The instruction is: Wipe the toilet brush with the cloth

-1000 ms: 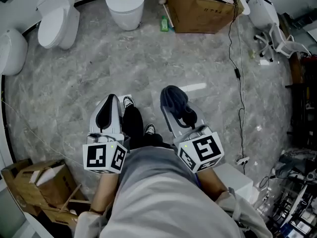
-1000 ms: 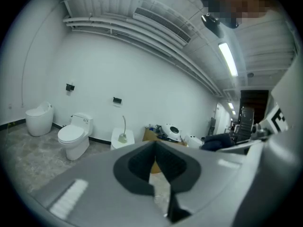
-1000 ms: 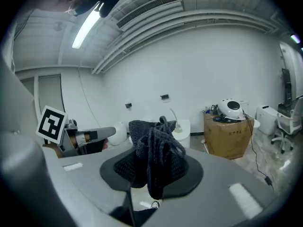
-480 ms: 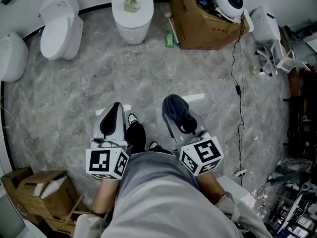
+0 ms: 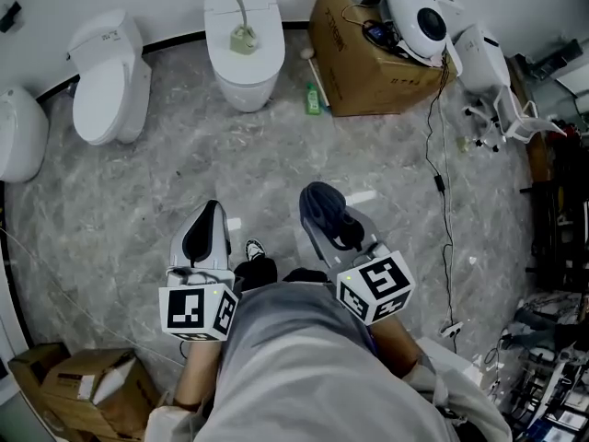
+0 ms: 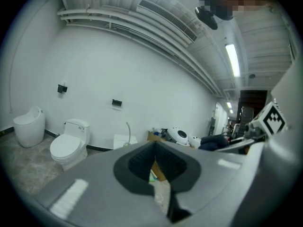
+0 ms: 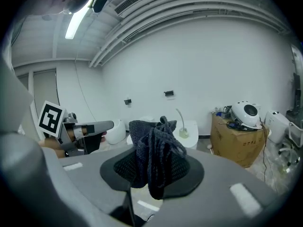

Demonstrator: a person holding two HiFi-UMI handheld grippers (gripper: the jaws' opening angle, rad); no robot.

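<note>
The toilet brush (image 5: 237,15) stands in its holder on the closed lid of a white toilet (image 5: 244,72) at the far wall; it also shows as a thin curved handle (image 7: 181,118) in the right gripper view and as the brush handle (image 6: 128,132) in the left gripper view. My right gripper (image 5: 322,203) is shut on a dark blue knitted cloth (image 7: 154,148), bunched between the jaws. My left gripper (image 5: 204,229) is shut with nothing in it. Both hang over the grey floor, well short of the toilet.
A second white toilet (image 5: 106,76) stands left of the first, and a third fixture (image 5: 18,136) at the far left. A cardboard box (image 5: 363,58) with a white device on top sits right of the toilet. A cable (image 5: 440,145) runs across the floor. Cardboard boxes (image 5: 78,389) lie at lower left.
The view has moved back from the far wall: the toilets and the box now sit lower in the picture. Both grippers keep their hold and stay near my body.
</note>
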